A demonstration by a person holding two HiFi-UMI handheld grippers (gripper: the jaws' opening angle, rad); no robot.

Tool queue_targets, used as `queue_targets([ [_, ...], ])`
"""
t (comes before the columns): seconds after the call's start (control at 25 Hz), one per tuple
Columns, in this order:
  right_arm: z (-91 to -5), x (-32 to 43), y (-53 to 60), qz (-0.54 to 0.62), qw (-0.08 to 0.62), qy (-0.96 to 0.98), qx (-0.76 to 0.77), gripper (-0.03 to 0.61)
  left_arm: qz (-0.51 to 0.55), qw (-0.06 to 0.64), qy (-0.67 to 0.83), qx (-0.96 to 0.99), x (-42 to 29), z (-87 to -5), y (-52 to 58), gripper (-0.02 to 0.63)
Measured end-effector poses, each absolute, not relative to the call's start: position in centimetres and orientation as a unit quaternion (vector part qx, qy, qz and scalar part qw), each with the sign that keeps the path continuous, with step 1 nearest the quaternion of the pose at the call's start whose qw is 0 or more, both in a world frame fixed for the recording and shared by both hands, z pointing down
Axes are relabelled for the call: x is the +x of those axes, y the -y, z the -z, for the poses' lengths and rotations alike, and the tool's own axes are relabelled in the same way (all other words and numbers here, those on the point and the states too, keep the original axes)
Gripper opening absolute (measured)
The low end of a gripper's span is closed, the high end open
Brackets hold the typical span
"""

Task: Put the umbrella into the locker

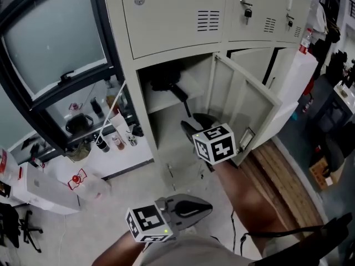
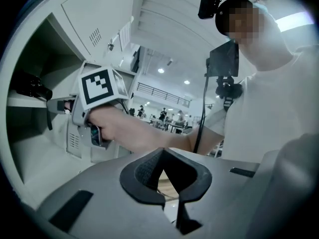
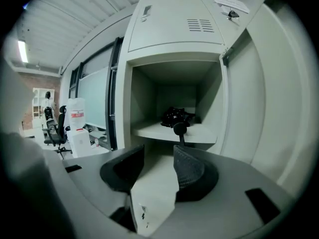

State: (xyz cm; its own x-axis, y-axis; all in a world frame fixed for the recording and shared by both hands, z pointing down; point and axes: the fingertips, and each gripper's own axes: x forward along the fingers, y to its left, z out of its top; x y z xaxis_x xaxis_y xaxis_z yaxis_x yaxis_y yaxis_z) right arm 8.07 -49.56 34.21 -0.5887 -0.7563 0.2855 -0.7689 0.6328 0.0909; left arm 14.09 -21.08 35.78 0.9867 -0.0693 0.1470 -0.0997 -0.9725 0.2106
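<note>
My right gripper [image 3: 158, 152] points level at the open metal locker [image 3: 143, 96], ribbed jaws apart, empty; the black folded umbrella [image 3: 177, 117] lies on the shelf [image 3: 149, 131] at twelve o'clock; my left gripper [image 2: 162, 151] sits low, jaws together, empty.

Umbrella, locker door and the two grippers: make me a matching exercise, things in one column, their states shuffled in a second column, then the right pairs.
Things:
1. umbrella
2. locker door
3. left gripper
4. right gripper

States:
A. jaws apart, nothing between them
B. swung open
C. lying on the shelf
D. jaws together, nothing held

Pairs: 1-C, 2-B, 3-D, 4-A.
</note>
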Motion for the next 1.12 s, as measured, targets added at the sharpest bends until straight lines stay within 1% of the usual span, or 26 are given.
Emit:
queue_targets([
  [0.12,-35.1,8.1,46.2,-0.023,0.16,0.886,0.435,0.137,-0.062,0.105,0.041,0.992,12.2,-35.5,19.0,0.011],
  [0.16,-35.6,8.1,45.0,-0.026,0.165,0.884,0.437,0.129,-0.06,0.106,0.041,0.992,11.5,-35.5,18.3,0.011],
  [0.24,-36.7,7.8,42.3,-0.039,0.171,0.881,0.441,0.084,-0.056,0.11,0.04,0.992,10.0,-35.5,16.7,0.011],
  [0.36,-37.6,7.5,38.3,-0.051,0.165,0.876,0.451,0.037,-0.052,0.115,0.04,0.991,7.9,-35.5,14.5,0.01],
  [0.4,-37.7,7.3,37.0,-0.053,0.161,0.875,0.454,0.031,-0.052,0.117,0.041,0.991,7.4,-35.6,13.9,0.011],
  [0.52,-38.1,6.5,32.9,-0.062,0.148,0.876,0.454,0.025,-0.052,0.123,0.031,0.991,6.1,-36.1,11.5,0.011],
  [0.76,-38.9,4.8,25.5,-0.057,0.148,0.881,0.445,0.02,-0.064,0.121,0.031,0.99,4.1,-37.5,7.6,0.01],
  [0.92,-39.1,4.6,21.8,-0.06,0.134,0.884,0.445,0.02,-0.066,0.123,0.027,0.99,3.5,-38.2,5.1,0.01],
  [1.12,-40.3,3.8,18.4,-0.061,0.139,0.888,0.435,0.018,-0.076,0.127,0.029,0.988,2.9,-39.5,2.6,0.01],
])
